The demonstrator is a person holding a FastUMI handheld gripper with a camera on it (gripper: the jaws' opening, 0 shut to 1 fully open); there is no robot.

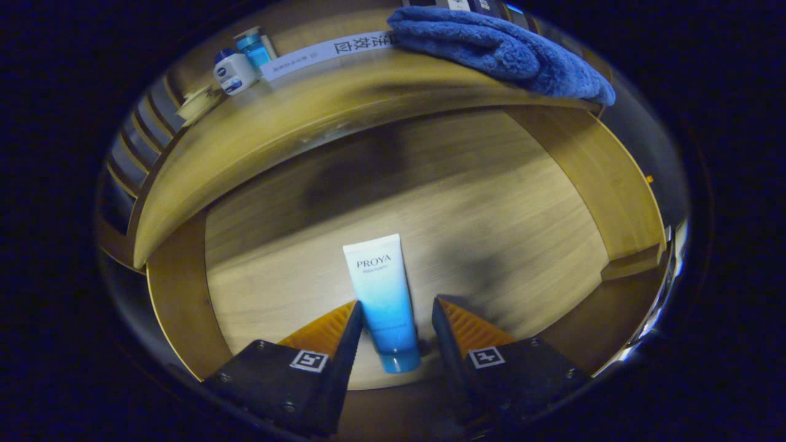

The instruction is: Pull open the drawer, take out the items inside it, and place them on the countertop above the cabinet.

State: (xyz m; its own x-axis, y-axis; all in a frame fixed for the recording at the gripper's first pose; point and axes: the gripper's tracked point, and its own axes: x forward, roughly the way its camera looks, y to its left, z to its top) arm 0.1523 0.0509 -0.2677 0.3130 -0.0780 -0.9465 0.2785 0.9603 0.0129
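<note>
The drawer (184,307) stood pulled open, and a white-and-blue tube (383,301) lay flat on its wooden floor, cap toward the near edge. The gripper (396,319) hung low over it, jaws spread, with the tube's cap end between the fingers; the left one looked just beside it, the right apart. On the countertop (295,123) beyond sat a folded blue towel (503,52) at far right, and a small white jar (234,73) and a blue bottle (254,48) at far left.
</note>
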